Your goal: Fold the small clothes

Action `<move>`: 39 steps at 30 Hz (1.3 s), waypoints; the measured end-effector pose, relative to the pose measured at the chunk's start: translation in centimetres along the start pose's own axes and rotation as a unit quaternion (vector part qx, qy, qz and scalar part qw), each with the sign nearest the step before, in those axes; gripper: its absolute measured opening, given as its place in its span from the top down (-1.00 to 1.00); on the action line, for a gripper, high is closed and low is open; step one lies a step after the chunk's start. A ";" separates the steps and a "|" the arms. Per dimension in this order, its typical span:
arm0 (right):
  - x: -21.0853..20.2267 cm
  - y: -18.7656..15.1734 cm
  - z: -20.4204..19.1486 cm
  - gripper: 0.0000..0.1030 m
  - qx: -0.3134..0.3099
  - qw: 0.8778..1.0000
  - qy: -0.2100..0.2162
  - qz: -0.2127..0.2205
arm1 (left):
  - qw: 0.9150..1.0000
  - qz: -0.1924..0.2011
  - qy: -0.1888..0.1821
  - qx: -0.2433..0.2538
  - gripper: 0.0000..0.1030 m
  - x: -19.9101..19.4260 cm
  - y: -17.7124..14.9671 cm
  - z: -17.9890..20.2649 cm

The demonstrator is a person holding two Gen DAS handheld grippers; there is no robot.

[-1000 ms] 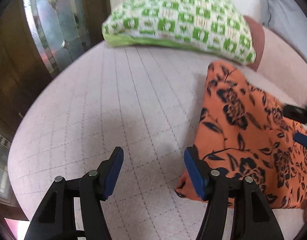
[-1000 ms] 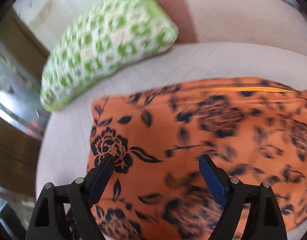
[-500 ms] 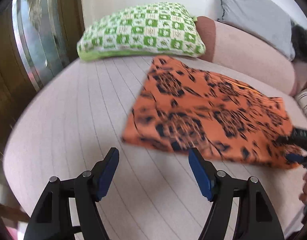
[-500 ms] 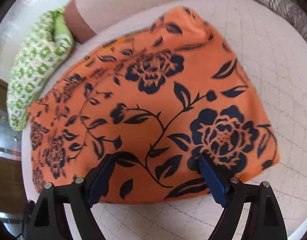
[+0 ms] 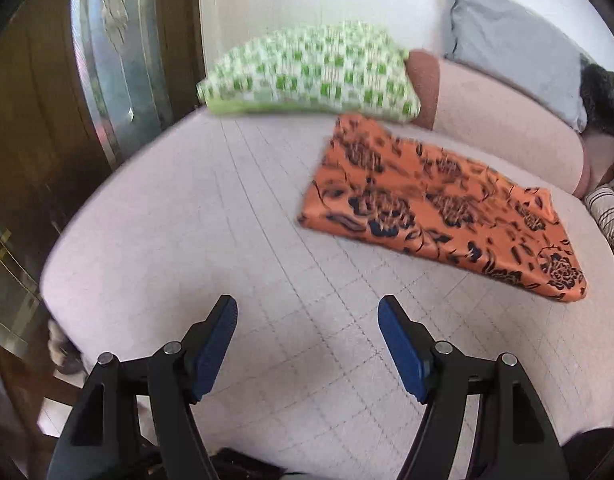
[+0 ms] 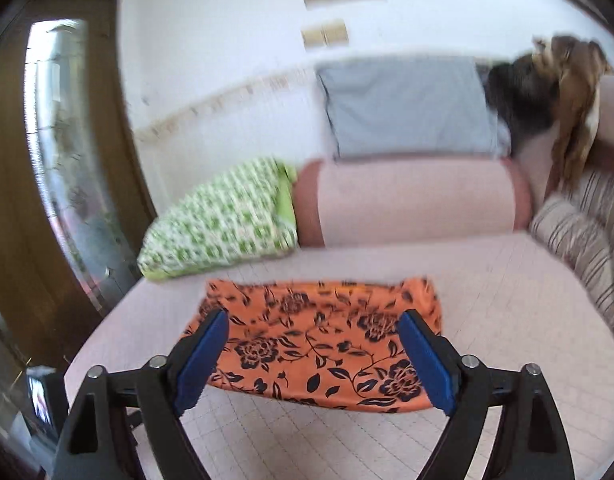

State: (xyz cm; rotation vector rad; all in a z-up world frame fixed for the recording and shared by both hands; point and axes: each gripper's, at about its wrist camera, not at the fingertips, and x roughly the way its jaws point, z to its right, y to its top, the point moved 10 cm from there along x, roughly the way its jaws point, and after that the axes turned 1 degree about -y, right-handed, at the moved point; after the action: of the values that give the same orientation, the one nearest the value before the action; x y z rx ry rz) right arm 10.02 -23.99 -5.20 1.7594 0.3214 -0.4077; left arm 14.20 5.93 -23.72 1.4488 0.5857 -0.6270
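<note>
An orange cloth with a dark flower print [image 5: 439, 208] lies folded flat on the pale pink quilted mattress [image 5: 227, 240]. In the right wrist view the cloth [image 6: 319, 344] lies just ahead of the fingers. My left gripper [image 5: 307, 344] is open and empty, held above bare mattress, left of and nearer than the cloth. My right gripper [image 6: 313, 354] is open and empty, drawn back above the cloth's near edge, not touching it.
A green and white checked pillow [image 5: 311, 76] lies at the back, next to a pink bolster [image 6: 411, 200] and a grey pillow [image 6: 403, 104]. Striped cushions [image 6: 587, 248] line the right side. A wooden door with glass [image 5: 107, 80] stands at the left, past the mattress edge.
Both grippers have pulled back and up from the cloth. The cloth now looks smaller and farther off in both views. Both grippers have stayed open.
</note>
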 end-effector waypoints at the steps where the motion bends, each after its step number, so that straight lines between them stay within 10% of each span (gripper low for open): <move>1: -1.2 -0.6 0.1 -0.88 0.007 1.000 0.009 0.002 | 1.000 0.012 -0.001 0.004 -0.43 -1.0 0.3 0.1; 8: -2.9 -6.4 1.7 -0.92 0.089 0.991 0.056 -0.080 | 0.996 0.089 0.003 0.006 -0.64 -8.4 4.8 0.0; 20: -4.9 -6.6 4.7 -0.92 0.156 0.985 0.064 -0.044 | 0.993 0.114 0.023 0.031 -0.66 -11.5 6.5 3.0; 39: 6.8 -11.3 3.4 -0.92 0.227 0.961 0.099 -0.121 | 0.998 0.037 0.042 0.028 -0.67 -0.1 6.1 3.7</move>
State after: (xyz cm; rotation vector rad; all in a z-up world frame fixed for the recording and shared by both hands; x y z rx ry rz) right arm 10.95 -24.82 -18.77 2.2273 0.6290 -0.5087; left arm 18.33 2.35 -19.18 1.5486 0.5800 -0.5298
